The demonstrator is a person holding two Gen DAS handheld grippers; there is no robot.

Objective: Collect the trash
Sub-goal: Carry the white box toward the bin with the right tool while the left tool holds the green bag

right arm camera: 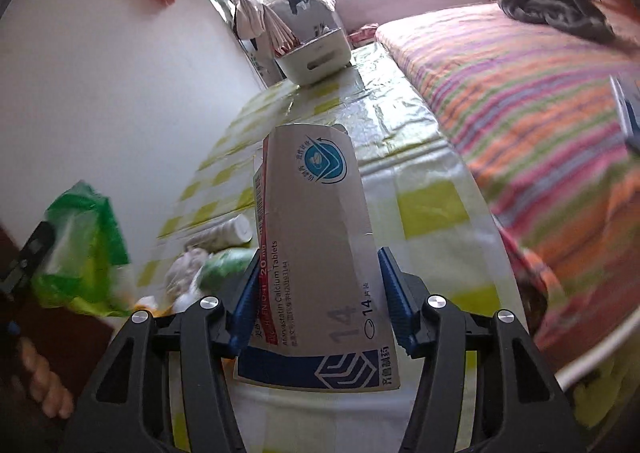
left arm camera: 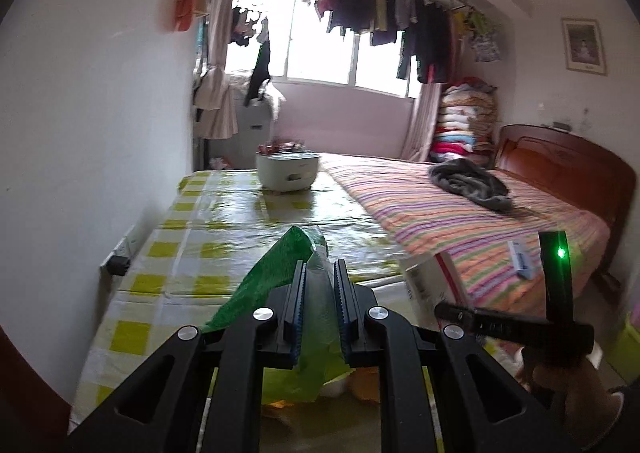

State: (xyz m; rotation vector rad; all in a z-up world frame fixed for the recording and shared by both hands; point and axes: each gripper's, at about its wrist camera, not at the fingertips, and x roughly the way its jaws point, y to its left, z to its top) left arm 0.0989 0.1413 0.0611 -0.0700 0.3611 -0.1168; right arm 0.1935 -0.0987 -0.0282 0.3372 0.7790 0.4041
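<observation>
My left gripper (left arm camera: pixel 320 265) is shut on the gathered edge of a green plastic bag (left arm camera: pixel 276 265), which hangs below the fingers over the table. The same bag (right arm camera: pixel 80 237) shows blurred at the left of the right wrist view. My right gripper (right arm camera: pixel 320 257) is shut on a white medicine carton (right arm camera: pixel 316 213) with a blue round logo and a red side, held lengthwise above the table. Its blue pads sit on the carton's two long sides. The carton (left arm camera: pixel 424 281) also peeks into the left wrist view, right of the bag.
A yellow-checked table (right arm camera: pixel 432 205) holds a white bottle (right arm camera: pixel 228 231), crumpled white paper (right arm camera: pixel 184 273) and a green wrapper (right arm camera: pixel 224 267) near the bag. A white basket (left arm camera: pixel 286 169) stands at the far end. A striped bed (left arm camera: pixel 480 213) runs along the right, with a small box (left arm camera: pixel 522 257) on it.
</observation>
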